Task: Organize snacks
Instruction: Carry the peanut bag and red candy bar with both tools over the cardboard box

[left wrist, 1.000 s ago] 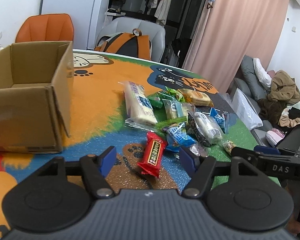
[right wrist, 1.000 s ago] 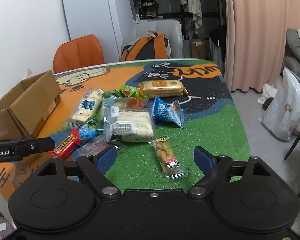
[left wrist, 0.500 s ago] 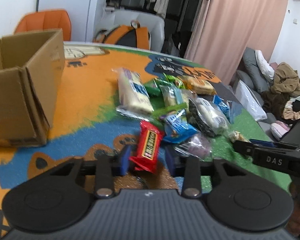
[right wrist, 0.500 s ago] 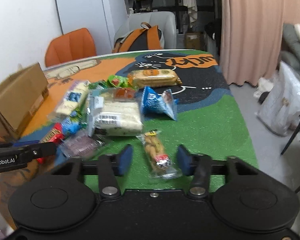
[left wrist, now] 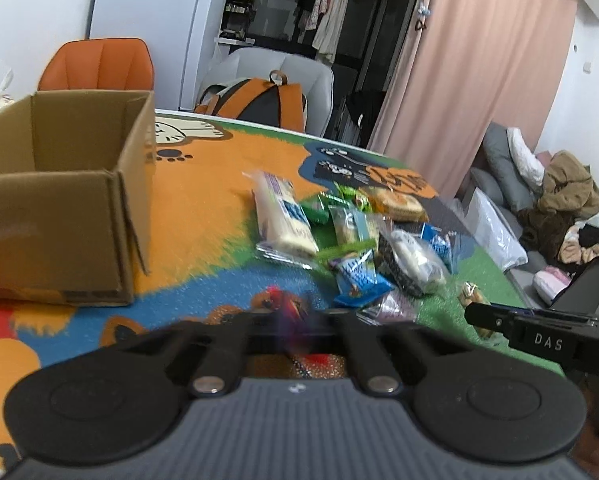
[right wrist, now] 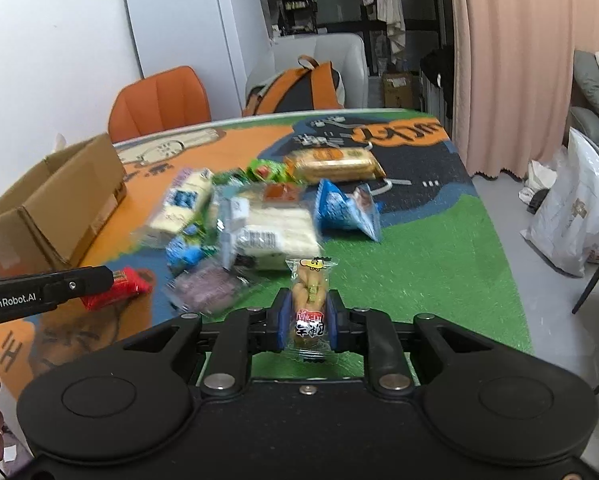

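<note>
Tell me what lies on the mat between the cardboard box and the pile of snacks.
Nothing: in the left wrist view, only bare orange mat separates the cardboard box from the pile of snacks.

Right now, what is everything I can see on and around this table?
cardboard box: one, brown, open, table's left side
red snack packet: one, red, in the left tool
peanut snack packet: one, clear and orange, in the right tool
snack pile: several packets, mixed colours, mid-table
table: one, orange, blue and green cartoon top
orange chair: one, behind the box
backpack: one, orange and black, on a grey chair
left tool: one, black, shut
right tool: one, black, shut
</note>
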